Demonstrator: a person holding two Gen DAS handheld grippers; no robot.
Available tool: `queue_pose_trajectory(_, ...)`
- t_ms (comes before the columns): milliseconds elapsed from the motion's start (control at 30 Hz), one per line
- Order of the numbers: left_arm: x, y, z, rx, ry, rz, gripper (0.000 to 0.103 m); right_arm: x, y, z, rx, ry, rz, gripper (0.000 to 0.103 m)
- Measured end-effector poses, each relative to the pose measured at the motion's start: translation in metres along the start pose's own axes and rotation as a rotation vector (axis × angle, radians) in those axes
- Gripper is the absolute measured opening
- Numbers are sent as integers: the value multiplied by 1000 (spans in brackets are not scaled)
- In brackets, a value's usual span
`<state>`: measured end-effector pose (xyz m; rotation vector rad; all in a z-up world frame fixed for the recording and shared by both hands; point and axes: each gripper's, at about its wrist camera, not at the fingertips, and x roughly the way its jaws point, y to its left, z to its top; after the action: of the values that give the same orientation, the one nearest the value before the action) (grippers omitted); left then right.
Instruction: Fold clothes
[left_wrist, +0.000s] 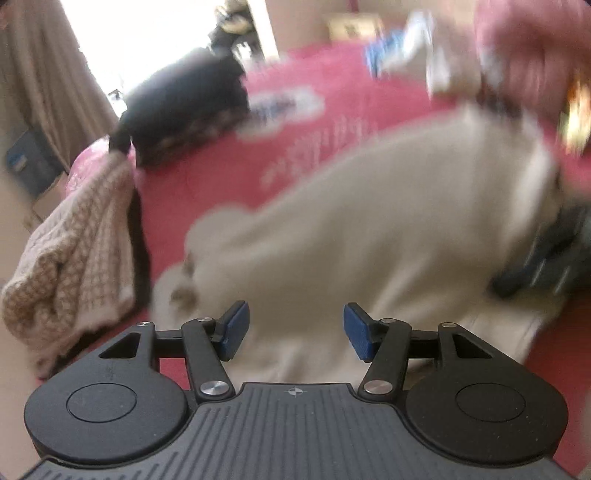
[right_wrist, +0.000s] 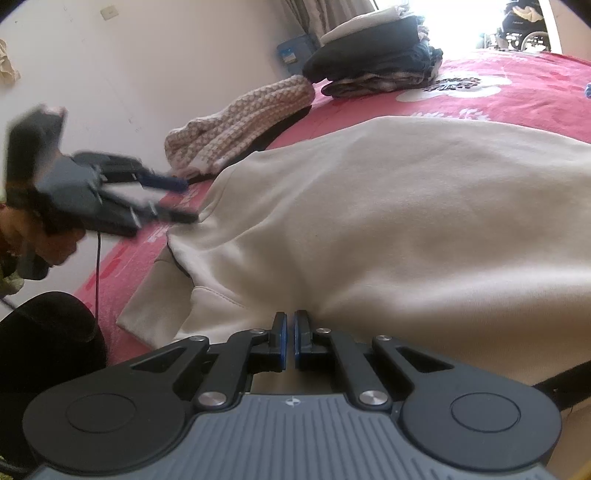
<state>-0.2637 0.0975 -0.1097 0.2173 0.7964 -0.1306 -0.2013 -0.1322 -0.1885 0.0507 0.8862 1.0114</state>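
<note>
- Left gripper (left_wrist: 291, 330) tilts down over the cream garment (left_wrist: 369, 221) on the red bed cover (left_wrist: 221, 147), jaws apart and empty.
- Right gripper (right_wrist: 290, 338) angles down, jaws clamped on the garment's edge.

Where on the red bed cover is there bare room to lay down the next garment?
Bare red bed cover lies beyond the cream sweatshirt, right of the dark folded stack. A narrow strip runs by the near-left edge below the left gripper. The left edge is crowded: knitted garment, then the stack.
</note>
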Motion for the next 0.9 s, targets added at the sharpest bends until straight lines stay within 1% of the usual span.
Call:
queue_pose_trajectory(33,-4,-7,3,-19,-29,-31,57,0,0,0,-1,0,-2,1)
queue_pose_trajectory(67,-3,-15,4,-22,-40,-61,57,0,1,0,-4,1,-5,1)
queue_pose_trajectory(100,1,-25,2,-4,-34,-86,57,0,2,0,-7,2,-9,1)
queue_pose_trajectory(133,7,-37,-3,31,-15,-93,57,-1,3,0,-12,2,-15,1)
queue_pose_trajectory(167,14,-48,-8,75,18,-82,57,-2,5,0,-18,0,-22,1)
queue_pose_trajectory(200,25,-59,-16,123,70,-64,57,-3,7,-1,-29,-1,-31,2)
queue_pose_trajectory(233,31,-65,-23,155,90,-47,57,-5,10,-3,-42,-2,-39,2)
queue_pose_trajectory(267,32,-68,-29,171,77,-33,58,-8,12,-4,-56,-3,-47,2)
queue_pose_trajectory(333,31,-67,-32,155,70,-30,58,-16,16,-3,-69,3,-53,2)
queue_pose_trajectory(400,32,-59,-32,97,78,-42,59,-29,16,5,-68,-12,-57,7)
queue_pose_trajectory(433,32,-55,-33,71,79,-47,60,-37,15,11,-66,-45,-72,8)
queue_pose_trajectory(500,31,-54,-34,55,75,-44,62,-50,8,20,-37,-109,-113,10)
queue_pose_trajectory(567,29,-53,-35,46,69,-40,63,-57,-2,23,-3,-146,-159,11)
queue_pose_trajectory(600,28,-53,-35,41,67,-38,63,-56,-8,20,19,-147,-176,11)
queue_pose_trajectory(700,28,-51,-35,22,67,-41,65,-43,-27,1,98,-115,-217,10)
queue_pose_trajectory(767,29,-48,-36,10,67,-47,66,-43,-35,-2,161,-122,-202,10)
queue_pose_trajectory(900,31,-44,-36,-10,70,-57,67,-40,-32,0,149,-117,-213,9)
